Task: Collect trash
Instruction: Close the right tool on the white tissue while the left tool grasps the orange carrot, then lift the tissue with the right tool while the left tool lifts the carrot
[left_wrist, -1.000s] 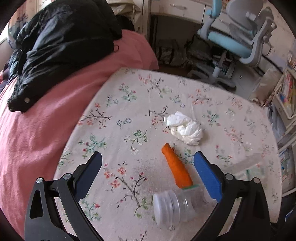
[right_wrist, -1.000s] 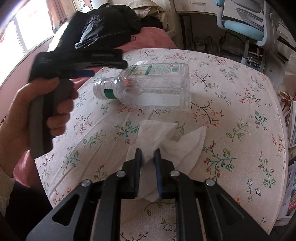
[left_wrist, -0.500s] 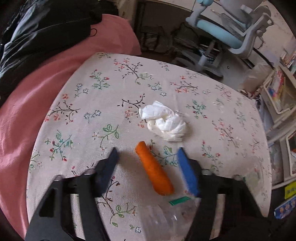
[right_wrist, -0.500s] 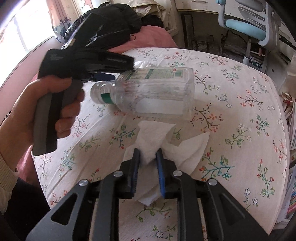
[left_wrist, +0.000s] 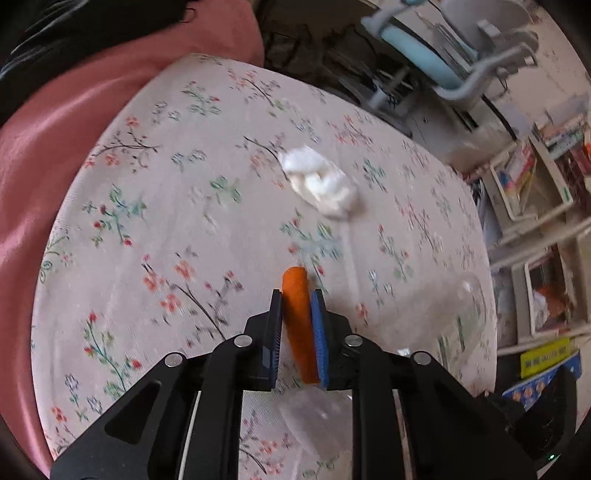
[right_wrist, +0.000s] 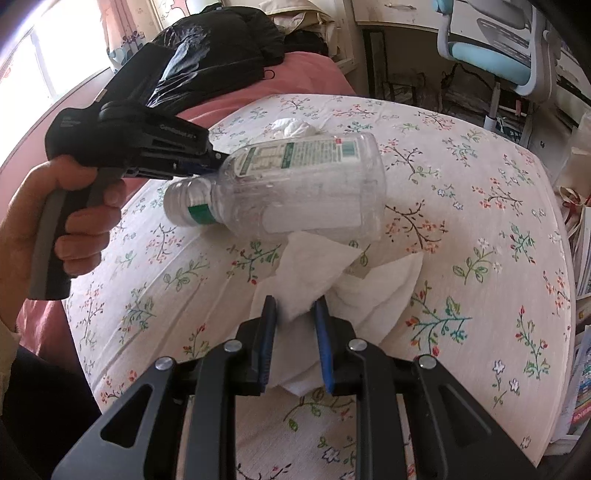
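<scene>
My left gripper (left_wrist: 296, 301) is shut on an orange carrot-like piece (left_wrist: 298, 314) over the floral tablecloth (left_wrist: 166, 221). A crumpled white tissue ball (left_wrist: 319, 184) lies farther on; it also shows in the right wrist view (right_wrist: 291, 128). My right gripper (right_wrist: 295, 310) is shut on a flat white tissue (right_wrist: 314, 273) that lies on the cloth. An empty clear plastic bottle (right_wrist: 280, 188) without a cap lies on its side just beyond that tissue. The left gripper's body (right_wrist: 125, 147) reaches in behind the bottle's neck. The bottle is a faint blur in the left wrist view (left_wrist: 454, 325).
A pink bedcover (left_wrist: 55, 110) with a black jacket (right_wrist: 221, 48) lies left of the table. A blue office chair (right_wrist: 495, 44) stands beyond the far edge. Shelves with books (left_wrist: 535, 184) stand to the right.
My left gripper moved forward over the orange piece and closed on it. My right gripper stays shut on the flat tissue, with its fingers slightly wider apart.
</scene>
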